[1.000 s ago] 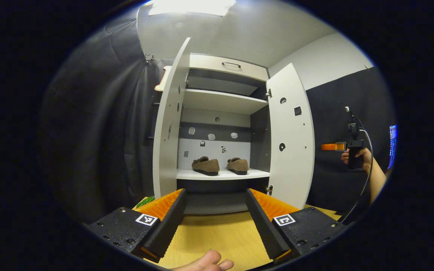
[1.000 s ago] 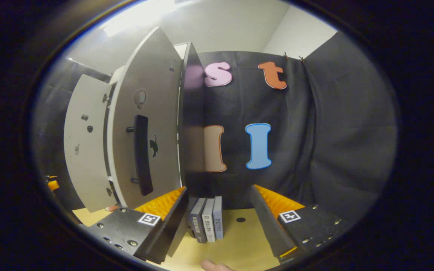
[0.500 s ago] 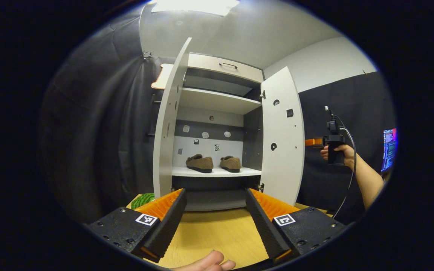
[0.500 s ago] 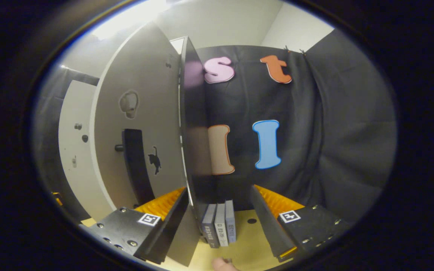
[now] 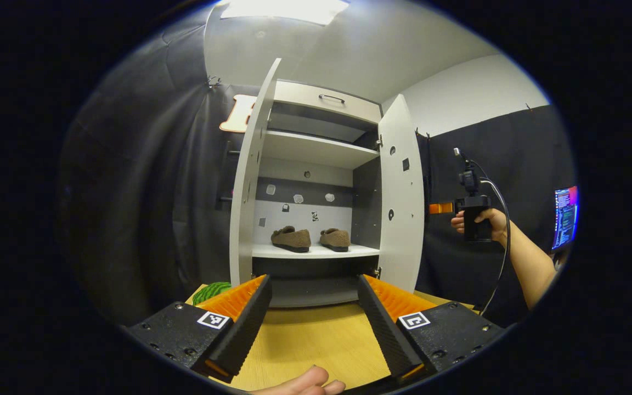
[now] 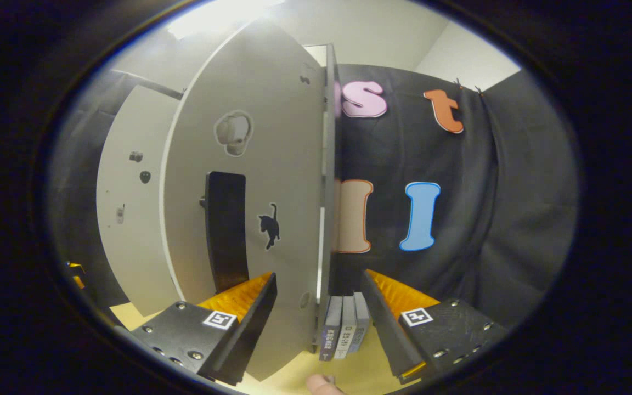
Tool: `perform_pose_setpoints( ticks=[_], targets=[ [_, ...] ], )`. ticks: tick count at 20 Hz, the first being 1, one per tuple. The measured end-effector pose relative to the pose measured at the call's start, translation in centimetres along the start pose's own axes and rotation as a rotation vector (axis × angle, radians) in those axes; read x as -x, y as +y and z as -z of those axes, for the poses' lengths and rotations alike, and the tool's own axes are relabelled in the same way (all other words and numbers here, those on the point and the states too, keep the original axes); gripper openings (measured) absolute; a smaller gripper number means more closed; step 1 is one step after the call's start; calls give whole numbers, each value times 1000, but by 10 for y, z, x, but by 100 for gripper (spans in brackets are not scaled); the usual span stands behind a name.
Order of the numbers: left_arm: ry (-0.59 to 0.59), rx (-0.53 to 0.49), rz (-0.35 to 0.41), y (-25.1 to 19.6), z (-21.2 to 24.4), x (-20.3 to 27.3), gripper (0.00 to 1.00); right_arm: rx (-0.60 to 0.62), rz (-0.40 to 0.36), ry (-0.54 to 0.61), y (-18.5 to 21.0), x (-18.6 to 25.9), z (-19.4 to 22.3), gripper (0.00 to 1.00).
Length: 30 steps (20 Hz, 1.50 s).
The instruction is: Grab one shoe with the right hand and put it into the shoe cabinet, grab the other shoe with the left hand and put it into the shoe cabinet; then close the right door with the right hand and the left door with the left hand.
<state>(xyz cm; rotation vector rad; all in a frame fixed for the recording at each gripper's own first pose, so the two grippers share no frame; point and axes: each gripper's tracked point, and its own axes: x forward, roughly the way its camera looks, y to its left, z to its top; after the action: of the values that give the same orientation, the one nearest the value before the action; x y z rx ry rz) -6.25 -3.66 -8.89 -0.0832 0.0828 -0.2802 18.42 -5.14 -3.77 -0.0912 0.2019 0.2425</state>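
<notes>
Left gripper (image 5: 311,323): jaws spread wide, nothing between them; ribbed finger faces, held over a pale wood-grain table (image 5: 316,340); a fingertip (image 5: 305,384) shows at the bottom edge.
Right gripper (image 6: 319,321): jaws apart, straddling the lower free edge of the right door (image 6: 272,181) without pressing it; a fingertip sits at the bottom edge.
Right door: flat, smooth white panel with a long dark bar handle (image 6: 227,230) and a small cat sticker (image 6: 268,225); half open.
Books (image 6: 343,329): three thin spines standing beside the door edge, seen from the right gripper view.
Shoes (image 5: 310,239): two fuzzy brown slippers side by side on the cabinet's lower white shelf, seen from the left gripper view.
Cabinet (image 5: 321,164): white shelves, dark back strip, drawer on top; the left door (image 5: 247,181) stands wide open.
Open room: bare table between the left gripper and the cabinet; the right gripper (image 5: 461,207), in a hand, is beside the right door's outer face.
</notes>
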Motion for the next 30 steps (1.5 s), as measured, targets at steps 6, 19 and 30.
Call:
perform_pose_setpoints(
  ticks=[6, 19, 30],
  targets=[
    [2, -12, -53, 25, -1, 1, 96, -85, -21, -10, 40, -14, 6, 94],
    [53, -39, -207, 87, 11, 7, 96, -62, -103, -80, 125, 29, 33, 94],
    [-39, -42, -344, 171, -43, 16, 96, -80, 27, -97, 137, 137, 84, 94]
  ],
)
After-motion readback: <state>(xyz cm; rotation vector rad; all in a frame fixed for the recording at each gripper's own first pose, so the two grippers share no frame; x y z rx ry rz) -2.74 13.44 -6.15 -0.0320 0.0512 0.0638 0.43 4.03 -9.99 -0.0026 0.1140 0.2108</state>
